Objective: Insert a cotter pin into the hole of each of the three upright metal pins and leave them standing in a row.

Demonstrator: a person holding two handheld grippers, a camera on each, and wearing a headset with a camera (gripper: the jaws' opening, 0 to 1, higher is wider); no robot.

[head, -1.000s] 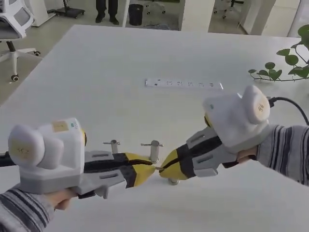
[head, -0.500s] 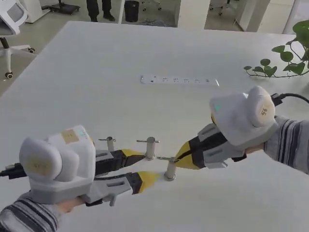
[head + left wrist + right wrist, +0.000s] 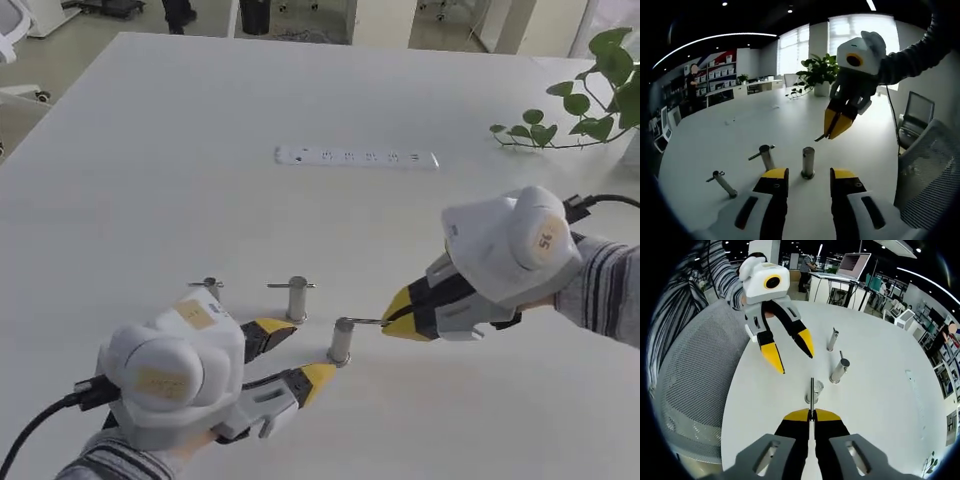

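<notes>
1. Right gripper (image 3: 392, 322) — jaws closed on a cotter pin (image 3: 362, 321), held level. Its free end is at the top of the nearest metal pin (image 3: 341, 343); I cannot tell whether it has entered the hole.
2. Left gripper (image 3: 293, 352) — jaws open, with that same pin just ahead of the gap between them, untouched.
3. Step in hand, by judgement: fitting the third and last cotter pin. The next move calls for the shank to be lined up with the cross-hole and pushed straight through. The open jaws would likely close to steady the pin.
4. Metal pins: short grey cylinders on flared feet, upright in a loose row by the near edge of the tabletop (image 3: 150, 150). The middle pin (image 3: 296, 299) and far-left pin (image 3: 210, 289) each carry a cotter pin across the top.
5. Power strip (image 3: 356, 157): mid-tabletop, well apart.
</notes>
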